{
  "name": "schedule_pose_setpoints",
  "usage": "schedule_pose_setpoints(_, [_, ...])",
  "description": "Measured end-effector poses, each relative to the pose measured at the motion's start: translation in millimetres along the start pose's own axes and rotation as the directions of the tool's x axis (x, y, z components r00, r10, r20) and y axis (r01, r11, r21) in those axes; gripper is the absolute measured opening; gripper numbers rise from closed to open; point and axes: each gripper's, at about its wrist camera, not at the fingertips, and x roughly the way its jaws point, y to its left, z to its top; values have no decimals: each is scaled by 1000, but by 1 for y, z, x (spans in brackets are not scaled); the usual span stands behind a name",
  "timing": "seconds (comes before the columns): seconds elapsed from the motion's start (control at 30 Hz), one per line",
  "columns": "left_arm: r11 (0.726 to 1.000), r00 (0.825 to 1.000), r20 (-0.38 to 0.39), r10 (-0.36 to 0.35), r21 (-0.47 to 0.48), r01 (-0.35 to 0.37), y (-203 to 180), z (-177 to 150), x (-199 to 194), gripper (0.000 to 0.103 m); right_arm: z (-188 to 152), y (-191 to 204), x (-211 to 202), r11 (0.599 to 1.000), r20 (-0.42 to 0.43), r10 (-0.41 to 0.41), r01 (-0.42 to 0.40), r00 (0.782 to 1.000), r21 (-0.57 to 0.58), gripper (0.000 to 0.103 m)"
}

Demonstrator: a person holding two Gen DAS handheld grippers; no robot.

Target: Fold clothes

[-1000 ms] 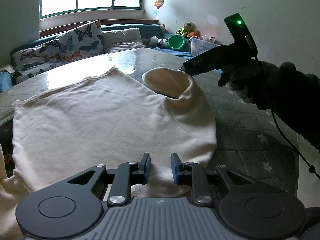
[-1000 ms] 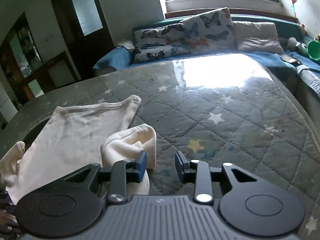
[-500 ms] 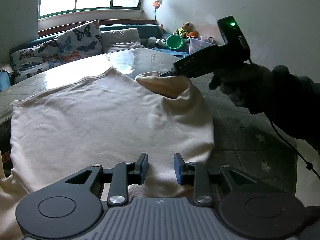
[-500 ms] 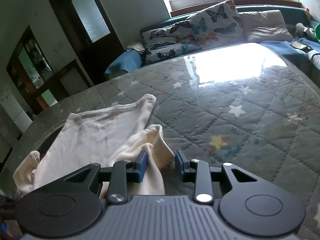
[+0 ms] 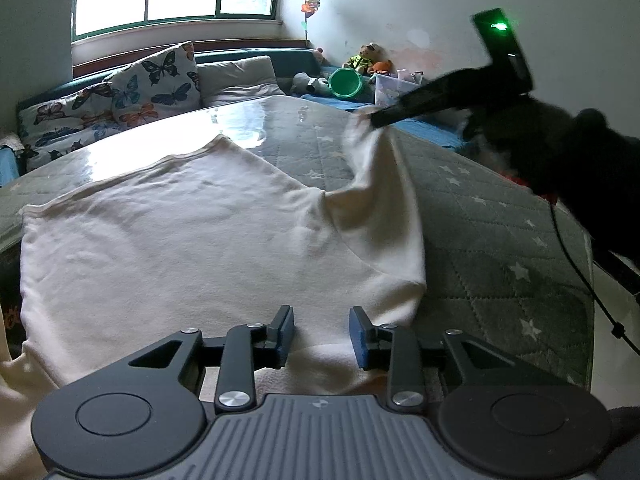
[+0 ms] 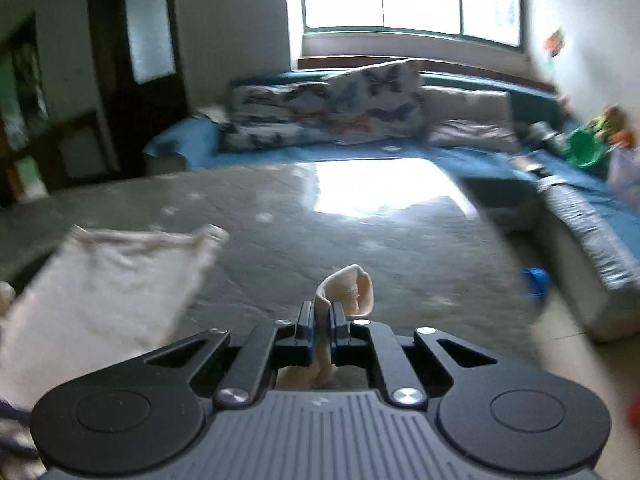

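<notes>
— Since the earlier frames, what had moved?

— Mostly the right gripper [image 6: 320, 330]. A second before, its jaws stood apart beside the bunched sleeve [image 5: 374, 184]; by now they had closed on the cuff and carried it up and outward, so the sleeve ran taut from the shoulder to the gripper's tip. The right wrist view was blurred, which suggested the hand was travelling fast.

— And the garment itself?

— A cream sweatshirt [image 5: 180, 248] lay spread on the grey star-quilted table cover [image 5: 500, 248], body flat, hem toward the window. Only the sleeve was off the surface.

— The left gripper?

— The left gripper [image 5: 322, 334] hovered low over the near edge of the sweatshirt, fingers parted, holding nothing. Whether it pressed on the cloth I could not tell.

— What could have gone wrong from there?

— In my judgement, two things. The cuff was pinched by a narrow fold between the pads [image 6: 306, 334], so a hard tug could have slipped it free. And with nothing pinning the body, pulling the sleeve could have dragged the whole sweatshirt sideways and wrinkled it.

— How was the right hand posed?

— A dark-gloved hand [image 5: 532, 136] held the gripper raised over the far right side of the table, its nose angled down and left toward the cuff, cable trailing below.
</notes>
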Motion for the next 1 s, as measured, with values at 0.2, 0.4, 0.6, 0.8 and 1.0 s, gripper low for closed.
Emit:
schedule_pose_setpoints(0.2, [1000, 1000, 3, 1, 11, -1, -1, -1, 0, 36, -43, -17, -24, 994, -122, -114, 112, 986, -17, 17])
schedule_pose_setpoints(0.4, [1000, 1000, 0, -2, 27, 2, -2, -1, 1, 40, -55, -38, -38, 992, -114, -117, 120, 987, 23, 22])
schedule_pose_setpoints(0.6, [1000, 1000, -4, 6, 30, -6, -5, -1, 0, 41, -37, -47, -20, 999, -74, -15, 18, 997, 36, 24])
schedule_pose_setpoints(0.8, [999, 1000, -9, 10, 46, -10, -6, -1, 1, 41, -33, -51, 9, 1000, -91, 17, -15, 996, 25, 22])
schedule_pose_setpoints(1.0, [997, 1000, -9, 15, 71, -15, -7, -2, 1, 41, -31, -51, 26, 990, -73, -137, 136, 988, -21, 8])
